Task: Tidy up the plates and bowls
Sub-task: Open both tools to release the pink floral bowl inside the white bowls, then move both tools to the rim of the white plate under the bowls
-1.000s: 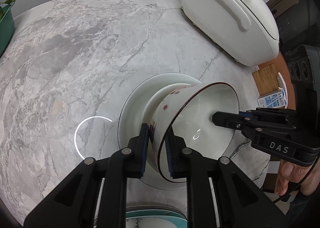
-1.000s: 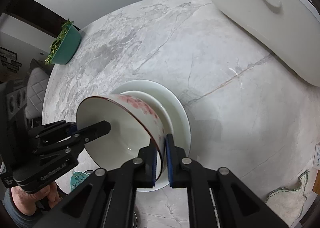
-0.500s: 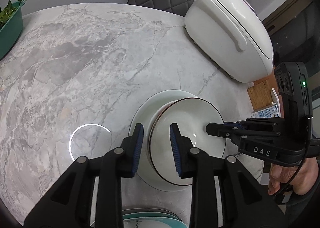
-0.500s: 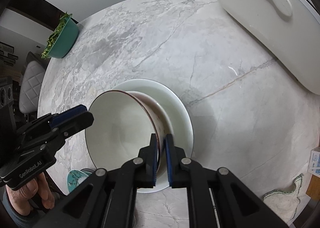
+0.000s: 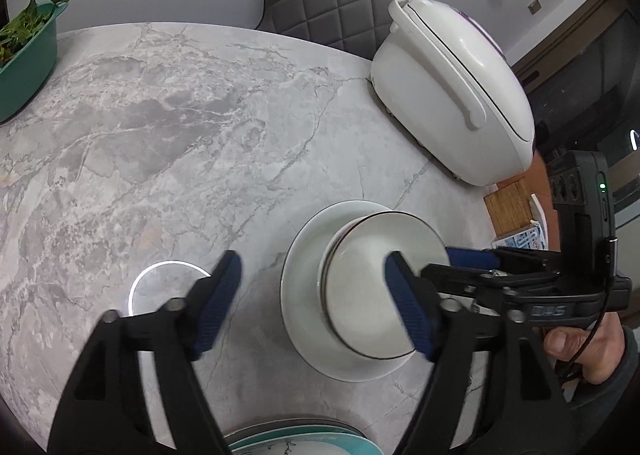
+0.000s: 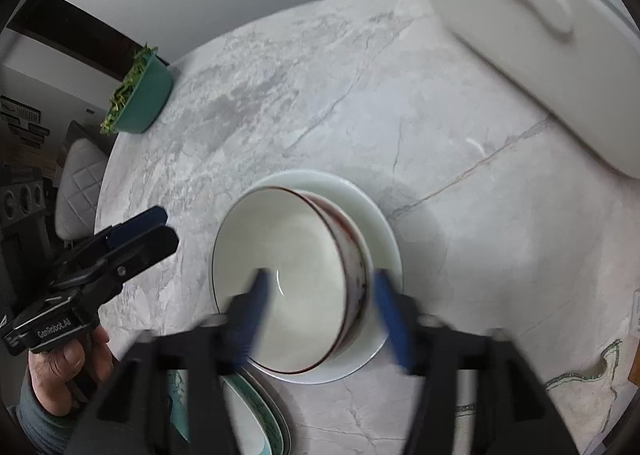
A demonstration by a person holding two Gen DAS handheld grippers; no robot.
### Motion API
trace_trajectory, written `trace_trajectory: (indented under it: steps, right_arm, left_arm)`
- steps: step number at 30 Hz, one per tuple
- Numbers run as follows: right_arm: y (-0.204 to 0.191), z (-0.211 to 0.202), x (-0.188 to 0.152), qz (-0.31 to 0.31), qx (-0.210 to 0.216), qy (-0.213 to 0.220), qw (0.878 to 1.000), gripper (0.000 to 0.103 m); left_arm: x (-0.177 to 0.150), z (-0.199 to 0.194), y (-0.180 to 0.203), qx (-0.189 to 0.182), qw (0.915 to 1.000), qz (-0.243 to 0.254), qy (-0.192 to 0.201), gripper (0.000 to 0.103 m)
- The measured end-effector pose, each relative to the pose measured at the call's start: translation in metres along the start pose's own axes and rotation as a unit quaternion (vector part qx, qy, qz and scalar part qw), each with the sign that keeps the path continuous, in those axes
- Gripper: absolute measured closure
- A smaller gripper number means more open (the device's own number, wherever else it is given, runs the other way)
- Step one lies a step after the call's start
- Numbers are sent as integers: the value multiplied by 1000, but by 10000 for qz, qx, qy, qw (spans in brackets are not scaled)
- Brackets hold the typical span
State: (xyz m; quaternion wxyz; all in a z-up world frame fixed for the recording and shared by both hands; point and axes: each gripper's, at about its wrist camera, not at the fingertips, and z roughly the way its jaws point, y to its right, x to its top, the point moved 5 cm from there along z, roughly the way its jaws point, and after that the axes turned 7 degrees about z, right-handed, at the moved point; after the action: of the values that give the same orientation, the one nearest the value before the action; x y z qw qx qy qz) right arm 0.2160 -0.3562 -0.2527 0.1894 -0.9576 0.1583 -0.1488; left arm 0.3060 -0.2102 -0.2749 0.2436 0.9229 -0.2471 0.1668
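Observation:
A white bowl (image 5: 372, 287) with a dark red rim and red pattern sits upright on a white plate (image 5: 300, 295) on the marble table; both also show in the right wrist view, bowl (image 6: 292, 279) on plate (image 6: 380, 239). My left gripper (image 5: 312, 295) is open, its jaws wide apart above the table and clear of the bowl. My right gripper (image 6: 320, 307) is open, its blue pads on either side of the bowl's near rim, not touching. The left gripper also shows in the right wrist view (image 6: 140, 231), apart from the bowl.
A big white rice cooker (image 5: 456, 95) stands at the back right. A teal basin of greens (image 5: 24, 59) sits at the far left. Teal patterned plates (image 5: 300, 447) lie at the near edge. A grey chair (image 5: 320, 7) stands behind the table. A cloth (image 6: 592, 371) lies right.
The bowl was tilted and held by both grippers; it has been set level on the plate. Both grippers have opened and let go, and the left one has drawn back.

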Motion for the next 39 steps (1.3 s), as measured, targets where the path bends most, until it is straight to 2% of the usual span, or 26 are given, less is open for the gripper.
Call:
trace_trajectory:
  steps: [1, 2, 3, 7, 11, 16, 21, 22, 24, 28, 30, 36, 39]
  right_arm:
    - [-1, -8, 1, -3, 76, 129, 9999, 6]
    - [-1, -15, 1, 13, 135, 233, 9996, 0]
    - [0, -22, 1, 46, 164, 322, 9993, 0]
    - [5, -46, 2, 176, 397, 650, 9969, 0]
    - [13, -60, 6, 178, 457, 997, 9938, 0]
    - [22, -44, -1, -89, 261, 739, 9969, 0]
    - [59, -35, -6, 555, 271, 536, 9967, 0]
    - [65, -33, -7, 697, 346, 509, 9957, 2]
    - [74, -30, -9, 803, 374, 488, 9949, 16]
    - [73, -14, -13, 664, 270, 212, 9972, 27]
    - [75, -6, -15, 688, 252, 106, 9973, 37]
    - [80, 5, -17, 775, 350, 24, 9964, 38]
    - [84, 7, -16, 782, 276, -17, 9966, 43]
  left_arm:
    - [-2, -3, -3, -17, 10000, -17, 29, 9]
    - [-3, -7, -6, 12, 10000, -17, 46, 3]
    - [-5, -9, -8, 49, 10000, 5, 46, 0]
    - [-15, -14, -12, 230, 9995, 194, -24, 0]
    - [-23, -15, -3, 382, 9966, 724, 73, 0]
    - [-28, -5, 4, 377, 9946, 952, -191, 0]
    - [-34, 13, -14, 597, 9936, 753, -599, 0]
    - [-36, 16, -19, 611, 9937, 675, -658, 0]
    - [-39, 20, -26, 615, 9939, 576, -710, 0]
    - [-44, 30, -31, 562, 9934, 587, -811, 0]
    - [-45, 34, -31, 504, 9936, 599, -816, 0]
    - [-43, 45, -27, 493, 9921, 739, -881, 1]
    - [-40, 51, -28, 515, 9919, 732, -900, 1]
